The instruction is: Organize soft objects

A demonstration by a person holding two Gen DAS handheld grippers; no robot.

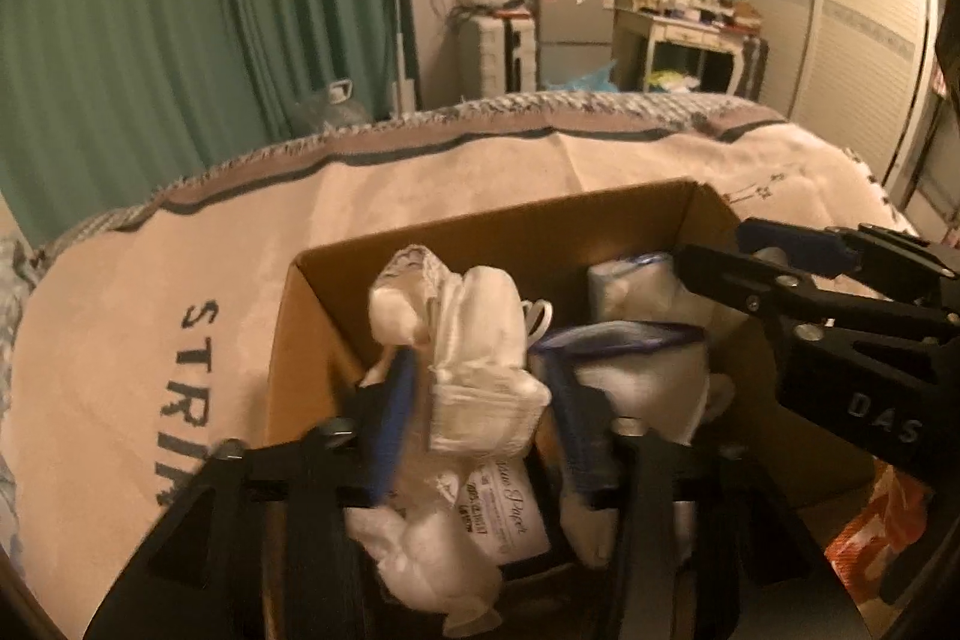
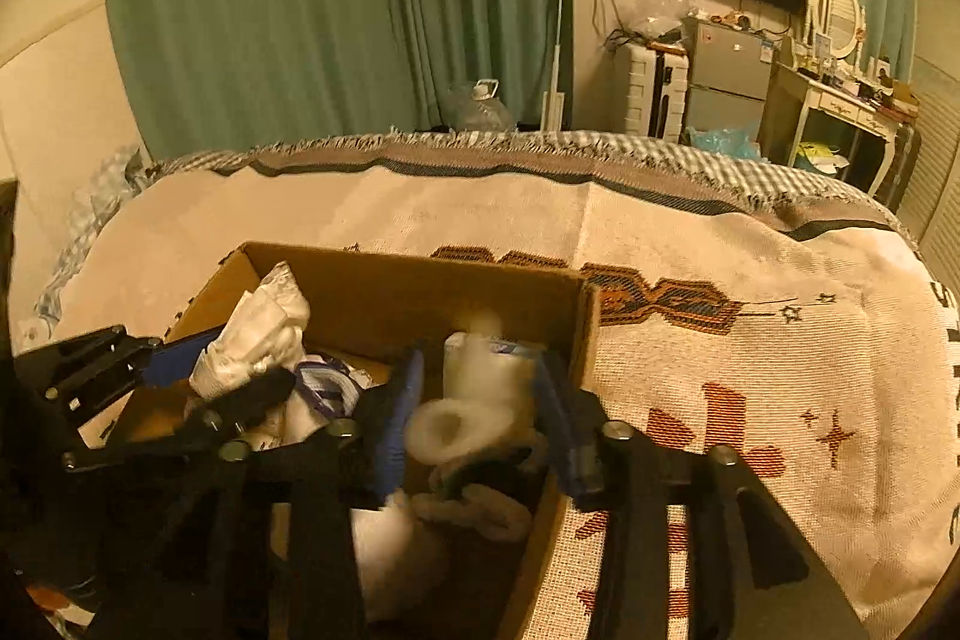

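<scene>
A brown cardboard box (image 1: pixel 480 226) sits on the bed and holds several white soft packs. My left gripper (image 1: pixel 480 394) is over the box with its blue-padded fingers (image 1: pixel 393 424) apart, and a white tissue pack (image 1: pixel 480 358) sits between them, not clearly clamped. The same box (image 2: pixel 420 280) shows in the right wrist view. My right gripper (image 2: pixel 477 412) is inside it with fingers (image 2: pixel 396 424) apart around a white roll (image 2: pixel 474 400). The right gripper also shows in the left wrist view (image 1: pixel 720 259), and the left one in the right wrist view (image 2: pixel 234 370).
A cream woven blanket (image 2: pixel 750 340) with dark lettering covers the bed. An orange and white bag (image 1: pixel 876 526) lies beside the box at the right. Green curtains (image 2: pixel 270 10), a small fridge (image 2: pixel 726 76) and a dressing table (image 1: pixel 690 28) stand beyond the bed.
</scene>
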